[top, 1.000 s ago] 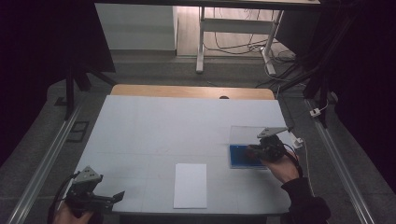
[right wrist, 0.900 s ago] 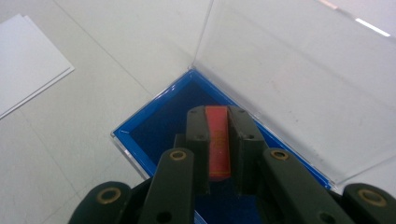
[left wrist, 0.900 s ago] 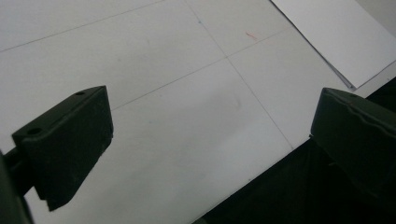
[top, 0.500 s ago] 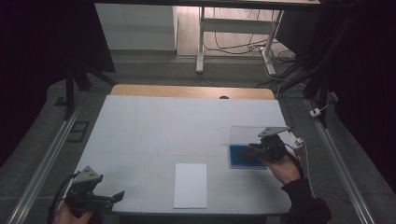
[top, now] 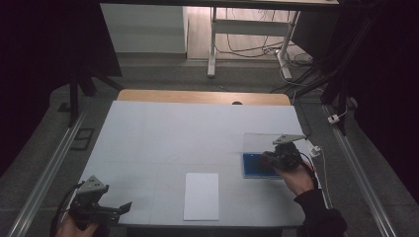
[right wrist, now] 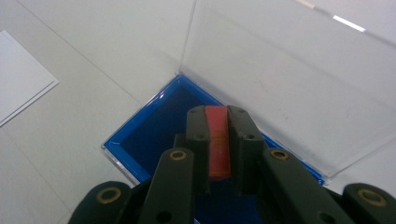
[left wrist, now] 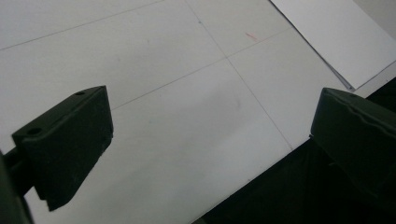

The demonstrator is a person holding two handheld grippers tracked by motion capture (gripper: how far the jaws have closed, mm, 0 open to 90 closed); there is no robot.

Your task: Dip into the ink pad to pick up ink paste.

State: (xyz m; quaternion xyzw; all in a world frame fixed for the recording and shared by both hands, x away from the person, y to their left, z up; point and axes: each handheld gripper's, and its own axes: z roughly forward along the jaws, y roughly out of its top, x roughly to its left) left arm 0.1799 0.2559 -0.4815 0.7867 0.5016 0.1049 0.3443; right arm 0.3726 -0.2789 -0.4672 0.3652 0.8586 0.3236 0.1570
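The right gripper (right wrist: pixel 217 116) pinches a small flat red piece (right wrist: pixel 217 142) between nearly closed jaws, above the shallow blue tray (right wrist: pixel 154 126) of an open clear-lidded case. The left gripper (left wrist: pixel 210 140) hangs over the white table's (left wrist: pixel 177 84) near edge, jaws spread wide with nothing between them.

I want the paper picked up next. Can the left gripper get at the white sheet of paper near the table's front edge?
Probably yes: the left gripper stands open, and bare table separates it from the white sheet of paper.

Open-lidded box (top: pixel 257 165) on the table (top: pixel 163 133) at frame right, paper sheet (top: pixel 201 195) lower centre, left of it
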